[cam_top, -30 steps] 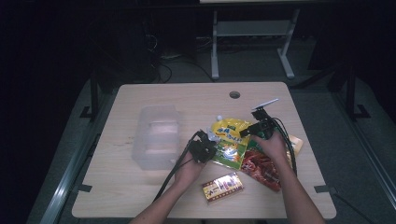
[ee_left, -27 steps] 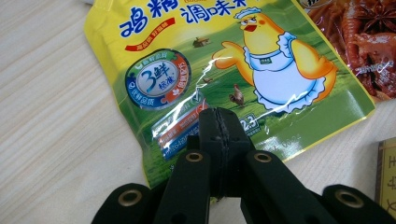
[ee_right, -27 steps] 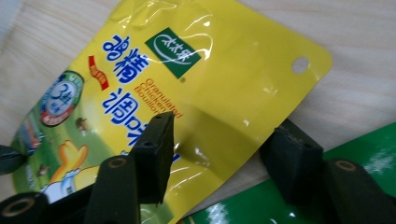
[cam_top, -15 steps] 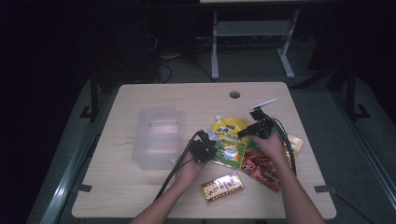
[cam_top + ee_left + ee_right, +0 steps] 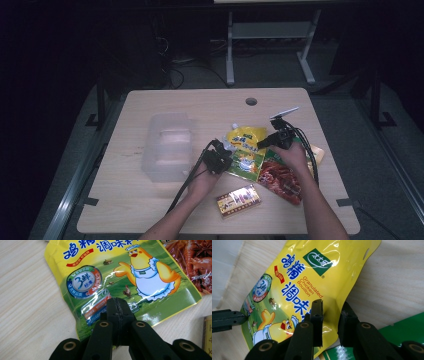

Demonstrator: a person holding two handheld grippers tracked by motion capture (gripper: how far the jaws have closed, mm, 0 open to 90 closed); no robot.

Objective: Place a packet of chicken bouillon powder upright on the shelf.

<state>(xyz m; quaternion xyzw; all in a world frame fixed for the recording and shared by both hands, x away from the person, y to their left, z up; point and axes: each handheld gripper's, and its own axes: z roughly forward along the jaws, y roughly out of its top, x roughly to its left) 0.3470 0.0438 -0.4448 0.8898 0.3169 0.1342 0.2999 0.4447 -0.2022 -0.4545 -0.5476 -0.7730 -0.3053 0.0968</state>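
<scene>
Left gripper [image 5: 117,315] clamped on bouillon pouch's [image 5: 246,150] lower edge. Right gripper [image 5: 330,322] has been closing astride its side edge, pads not yet pressing. Bare table [image 5: 200,107] beyond.

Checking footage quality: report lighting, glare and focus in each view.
High view: room dark, table dimly lit, detail soft. Left gripper view: bright, white glare streaks on the yellow bouillon pouch, print sharp. Right gripper view: glare near the pouch top, jaws at the bottom soft.

— What is the bouillon pouch [image 5: 312,280] made of?
— Glossy plastic film, crinkled, catching glare. The table [image 5: 27,302] under it is pale wood-grain, matt.
— And the container [image 5: 167,150]?
— Frosted translucent plastic; the red packet [image 5: 281,179] is shiny too.
</scene>
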